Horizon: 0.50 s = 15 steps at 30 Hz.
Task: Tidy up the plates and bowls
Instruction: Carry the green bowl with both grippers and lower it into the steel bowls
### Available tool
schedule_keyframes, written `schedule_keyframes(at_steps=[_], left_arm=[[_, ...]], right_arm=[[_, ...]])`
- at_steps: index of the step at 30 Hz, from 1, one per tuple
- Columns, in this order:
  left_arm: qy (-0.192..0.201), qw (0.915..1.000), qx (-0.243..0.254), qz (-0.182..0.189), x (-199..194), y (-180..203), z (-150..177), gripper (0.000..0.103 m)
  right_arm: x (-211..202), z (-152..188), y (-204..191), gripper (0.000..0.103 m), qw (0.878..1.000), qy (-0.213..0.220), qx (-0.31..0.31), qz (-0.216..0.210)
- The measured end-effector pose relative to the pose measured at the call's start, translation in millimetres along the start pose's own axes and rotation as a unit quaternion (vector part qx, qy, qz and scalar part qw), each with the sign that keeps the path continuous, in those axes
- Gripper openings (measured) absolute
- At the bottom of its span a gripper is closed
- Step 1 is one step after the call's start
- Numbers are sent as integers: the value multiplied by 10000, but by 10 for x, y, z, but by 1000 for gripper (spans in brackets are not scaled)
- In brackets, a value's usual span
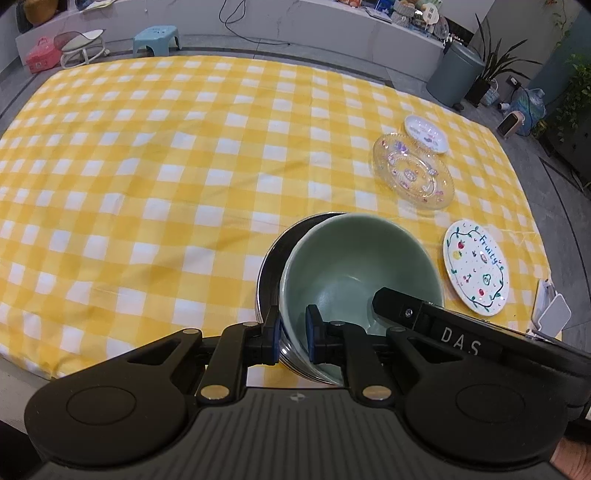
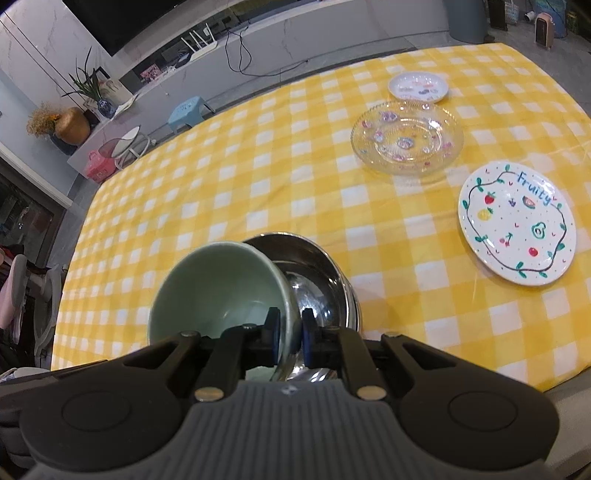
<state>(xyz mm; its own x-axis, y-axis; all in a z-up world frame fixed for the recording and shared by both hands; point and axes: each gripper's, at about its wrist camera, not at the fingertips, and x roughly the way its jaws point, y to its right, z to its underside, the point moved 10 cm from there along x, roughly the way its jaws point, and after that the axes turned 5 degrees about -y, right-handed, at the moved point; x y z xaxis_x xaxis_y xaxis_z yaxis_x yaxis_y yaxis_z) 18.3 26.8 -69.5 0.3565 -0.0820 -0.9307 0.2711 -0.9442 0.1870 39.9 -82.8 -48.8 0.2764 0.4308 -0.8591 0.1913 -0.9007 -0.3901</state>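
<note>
This looks like a home living room. The bench wears a yellow checked cloth [image 1: 147, 166]. Behind it runs a low marble-look ledge [image 2: 295, 33] with a router [image 2: 201, 46], potted plants [image 2: 88, 86] and a vase of dried flowers [image 2: 70, 125]; a blue plastic stool [image 1: 157, 40], a lidded bin [image 1: 458, 74] and a small heater [image 1: 511, 123] stand on the tiled floor.

Green bowl [image 1: 354, 258] tilted in steel bowl [image 2: 317, 273]; glass plate [image 2: 406, 142] btwn 2 white plates.
</note>
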Motion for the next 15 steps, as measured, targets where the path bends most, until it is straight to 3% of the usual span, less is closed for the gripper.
schedule_keyframes(at_steps=[15], left_arm=[[-180,9998,2,25,151,20,-25,16]], right_arm=[[205,73,91,11,9997,-228,-77,98]])
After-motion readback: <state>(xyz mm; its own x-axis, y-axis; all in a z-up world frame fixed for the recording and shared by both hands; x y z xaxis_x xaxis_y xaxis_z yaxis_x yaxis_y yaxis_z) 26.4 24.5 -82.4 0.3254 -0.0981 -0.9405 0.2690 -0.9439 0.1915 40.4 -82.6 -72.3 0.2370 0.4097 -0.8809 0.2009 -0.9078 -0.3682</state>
